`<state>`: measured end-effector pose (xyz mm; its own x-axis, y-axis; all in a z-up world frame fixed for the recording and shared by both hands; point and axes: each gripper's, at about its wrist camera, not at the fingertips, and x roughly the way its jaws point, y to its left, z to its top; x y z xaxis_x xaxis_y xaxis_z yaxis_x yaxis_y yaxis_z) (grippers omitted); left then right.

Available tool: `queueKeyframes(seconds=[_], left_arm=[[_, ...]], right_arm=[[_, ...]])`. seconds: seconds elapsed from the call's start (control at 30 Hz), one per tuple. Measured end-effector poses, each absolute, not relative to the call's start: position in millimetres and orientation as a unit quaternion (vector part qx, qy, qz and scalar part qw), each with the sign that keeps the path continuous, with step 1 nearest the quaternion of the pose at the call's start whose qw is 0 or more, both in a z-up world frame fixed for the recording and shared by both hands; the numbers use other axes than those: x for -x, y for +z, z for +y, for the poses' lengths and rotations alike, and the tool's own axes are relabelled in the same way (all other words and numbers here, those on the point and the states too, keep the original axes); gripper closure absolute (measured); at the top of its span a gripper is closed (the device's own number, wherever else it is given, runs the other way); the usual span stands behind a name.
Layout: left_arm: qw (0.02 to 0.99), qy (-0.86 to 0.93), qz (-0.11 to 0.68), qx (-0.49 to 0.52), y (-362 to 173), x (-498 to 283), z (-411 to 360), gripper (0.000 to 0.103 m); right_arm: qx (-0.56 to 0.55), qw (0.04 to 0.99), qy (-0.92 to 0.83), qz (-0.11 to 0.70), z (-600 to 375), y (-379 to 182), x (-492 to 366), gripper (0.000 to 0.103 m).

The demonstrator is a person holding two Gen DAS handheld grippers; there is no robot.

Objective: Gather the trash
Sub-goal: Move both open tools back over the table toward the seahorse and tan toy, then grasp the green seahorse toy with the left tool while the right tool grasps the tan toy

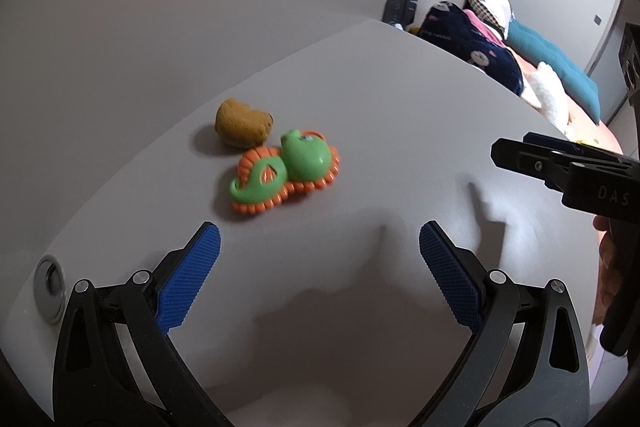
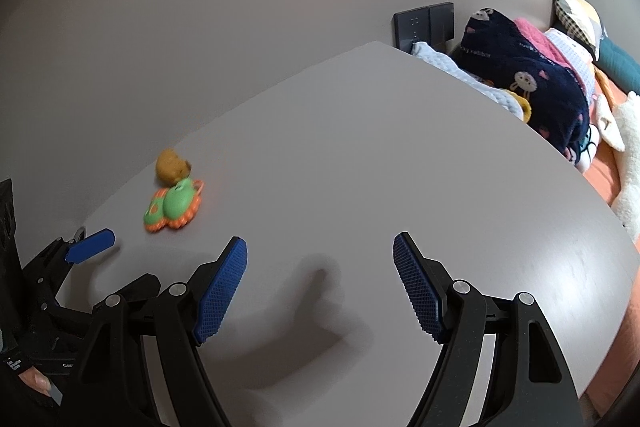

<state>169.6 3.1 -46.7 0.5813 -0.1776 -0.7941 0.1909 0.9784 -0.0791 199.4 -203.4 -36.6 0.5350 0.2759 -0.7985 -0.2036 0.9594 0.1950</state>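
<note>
Nothing looks collected yet: the brown lump [image 1: 243,123] and green-orange toy [image 1: 286,171] lie touching on the bench [image 1: 400,131], both grippers' jaws spread and empty.

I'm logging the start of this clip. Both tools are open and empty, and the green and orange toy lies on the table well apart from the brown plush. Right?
Not quite: the green and orange toy lies right against the brown plush, as the left wrist view shows. Both the left tool and the right tool are open and empty over the table.

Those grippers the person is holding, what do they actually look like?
Both look the same: the left gripper and right gripper each have two black plastic fingers with silver rivets, tipped by blue textured pads. White lettering marks the right gripper's black body in the left wrist view.
</note>
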Motion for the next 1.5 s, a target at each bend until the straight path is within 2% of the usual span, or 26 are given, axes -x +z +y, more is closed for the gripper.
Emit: queueKeyframes(seconds=[0.57,0.6,0.73,1.5], left_arm=[[0.889,-0.092,0.448,0.005,-72,-225,16,0.007],[0.890,-0.090,0.447,0.000,-73,-226,16,0.009],[0.890,-0.091,0.446,-0.016,-75,-227,15,0.033],[0.905,-0.019,0.425,0.002,-56,-172,85,0.033]], right_arm=[[-0.041,0.870,0.141,0.471,-172,-51,-251,0.027],[-0.041,0.870,0.142,0.471,-170,-51,-253,0.027],[-0.038,0.870,0.147,0.470,-161,-49,-259,0.027],[0.005,0.848,0.226,0.478,-69,-55,-264,0.027]])
